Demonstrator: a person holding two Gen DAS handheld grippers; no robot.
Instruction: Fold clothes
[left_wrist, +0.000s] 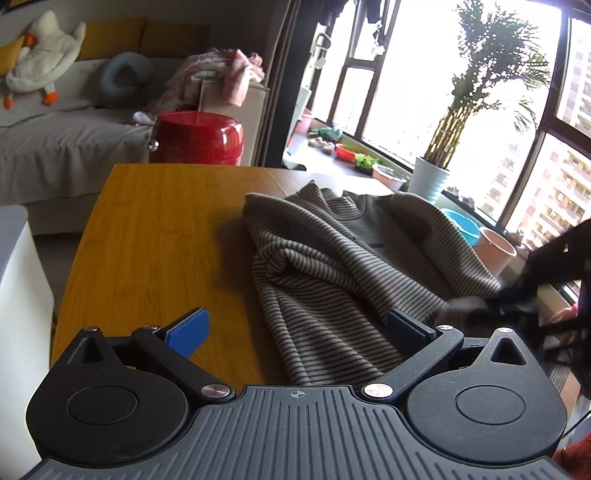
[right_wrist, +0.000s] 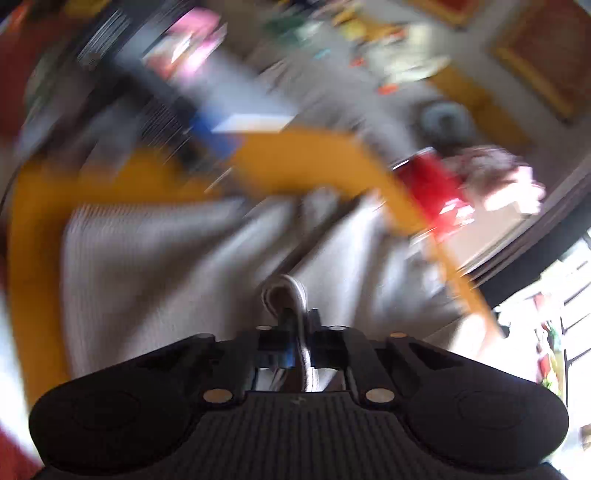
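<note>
Right gripper pinches a fold of the striped garment — seen only in its blurred view; left gripper gapes, garment between its fingers on the wooden table.

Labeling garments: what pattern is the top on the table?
Fine horizontal stripes, grey-beige and dark, on the striped top. Clearest in the left wrist view; the right wrist view is motion-blurred.

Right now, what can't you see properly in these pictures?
- Right view: everything is smeared by motion blur; the shelves and toys beyond the table are unreadable.
- Left view: the right tool is a dark blur against the bright window.
- Left view: the striped sweater has its near edge hidden behind the left tool.
</note>
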